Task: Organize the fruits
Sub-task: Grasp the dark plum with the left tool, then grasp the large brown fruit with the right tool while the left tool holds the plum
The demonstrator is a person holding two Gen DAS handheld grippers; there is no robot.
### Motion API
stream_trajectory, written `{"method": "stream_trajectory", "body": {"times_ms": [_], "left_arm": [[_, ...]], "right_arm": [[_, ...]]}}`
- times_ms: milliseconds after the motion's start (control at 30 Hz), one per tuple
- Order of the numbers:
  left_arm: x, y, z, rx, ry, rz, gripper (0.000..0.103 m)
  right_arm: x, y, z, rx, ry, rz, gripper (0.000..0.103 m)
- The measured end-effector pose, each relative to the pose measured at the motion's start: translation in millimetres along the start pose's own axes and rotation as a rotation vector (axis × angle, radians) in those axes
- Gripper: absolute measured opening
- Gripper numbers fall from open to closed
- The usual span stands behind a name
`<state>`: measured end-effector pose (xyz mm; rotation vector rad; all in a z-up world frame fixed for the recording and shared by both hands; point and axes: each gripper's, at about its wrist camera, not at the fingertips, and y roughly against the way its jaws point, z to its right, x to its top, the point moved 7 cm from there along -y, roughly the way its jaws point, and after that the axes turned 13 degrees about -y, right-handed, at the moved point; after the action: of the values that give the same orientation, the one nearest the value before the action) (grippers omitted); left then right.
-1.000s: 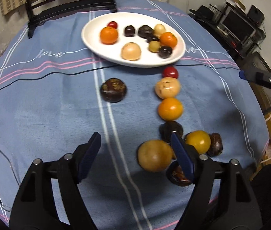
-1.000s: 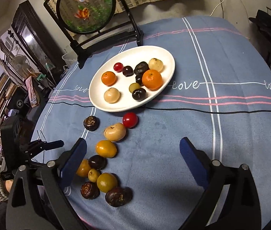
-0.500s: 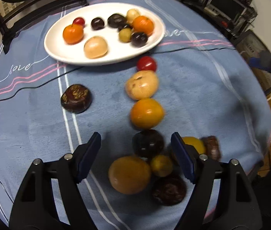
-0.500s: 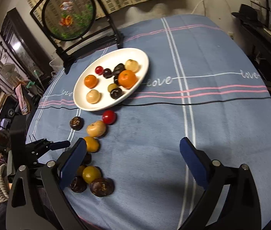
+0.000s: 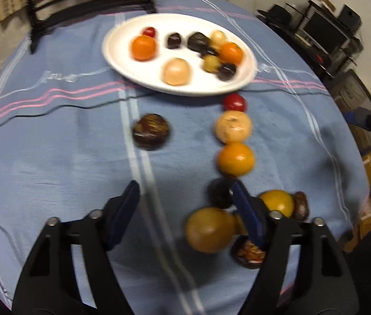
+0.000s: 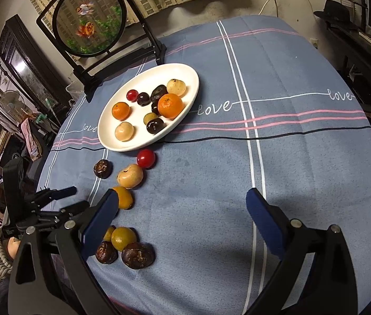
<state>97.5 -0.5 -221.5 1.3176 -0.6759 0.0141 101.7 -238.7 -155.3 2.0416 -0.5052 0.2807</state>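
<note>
Left gripper (image 5: 185, 197) tilted downward, jaws just narrowing yet parted over bare cloth beside loose fruits (image 5: 235, 158); right gripper (image 6: 183, 207) spread wide, empty; tablecloth (image 6: 303, 170) script reads "love" beside the white plate (image 6: 106, 141).

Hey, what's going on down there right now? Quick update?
Left gripper open, just narrowing, nothing between. Right gripper open, empty. Loose fruits lined up below plate. Nothing blocking.

Open tongs (image 5: 185, 197) closing over bare tablecloth (image 5: 54, 162).
</note>
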Motion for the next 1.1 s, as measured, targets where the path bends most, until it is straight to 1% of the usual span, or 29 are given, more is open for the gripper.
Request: {"method": "stream_trajectory", "body": {"times_ms": [33,133,200,267,400,467,533,633,667,733,767,800,933,1000,1033,1100], "left_arm": [[1.0,-3.7,9.5,-0.03,-0.018,-0.007,0.064],[2.3,-14.9,30.1,-0.052,-0.091,-0.039,0.061],[1.9,-21.2,34.8,-0.067,-0.106,-0.057,0.052],[1.7,-28.9,35.0,-0.087,-0.101,-0.076,0.038],[2.5,-35.5,34.8,-0.095,-0.099,-0.09,0.037],[2.9,-35.3,33.6,-0.084,-0.097,-0.086,0.031],[4.7,-32.7,31.8,-0.084,-0.081,-0.072,0.03],[6.7,-17.2,20.2,-0.061,-0.049,-0.029,0.03],[6.6,-11.3,15.3,-0.058,-0.028,-0.017,0.03],[5.1,-4.2,7.0,-0.05,0.002,-0.005,0.03],[2.6,0.8,1.3,-0.039,0.018,0.002,0.03],[0.1,3.1,-1.9,-0.033,0.03,0.004,0.03],[-14.8,9.2,-14.5,-0.02,0.085,0.004,0.03],[-22.8,11.3,-16.6,-0.016,0.106,0.002,0.03],[-25.5,11.2,-16.5,-0.016,0.114,0.001,0.03],[-31.3,11.2,-16.0,-0.014,0.128,-0.001,0.03]], "right_arm": [[-0.5,-0.3,-0.4,-0.002,0.002,-0.002,0.098],[-1.1,-1.4,-0.5,-0.007,0.006,-0.008,0.098],[-1.3,-1.2,1.1,-0.009,0.002,-0.01,0.098],[-1.6,-1.3,2.6,-0.012,-0.003,-0.01,0.098],[-2.5,-0.7,6.4,-0.018,-0.013,-0.01,0.098],[-2.9,-0.5,8.6,-0.019,-0.022,-0.01,0.098],[-3.5,-1.4,10.1,-0.016,-0.032,-0.015,0.098],[-5.6,-3.4,5.2,0.001,-0.015,-0.026,0.098],[-6.6,-4.5,1.6,0.004,0.007,-0.031,0.098],[-11.8,-6.6,-11.5,-0.02,0.124,-0.033,0.098],[-16.7,-8.0,-18.1,-0.032,0.192,-0.037,0.098],[-27.3,-11.5,-27.5,-0.029,0.281,-0.06,0.098],[-68.0,-25.5,-43.5,0.032,0.454,-0.144,0.098],[-84.4,-34.9,-45.5,0.039,0.514,-0.175,0.098],[-87.7,-37.4,-46.0,0.045,0.523,-0.181,0.097],[-91.0,-42.0,-45.6,0.071,0.521,-0.202,0.091]]}}
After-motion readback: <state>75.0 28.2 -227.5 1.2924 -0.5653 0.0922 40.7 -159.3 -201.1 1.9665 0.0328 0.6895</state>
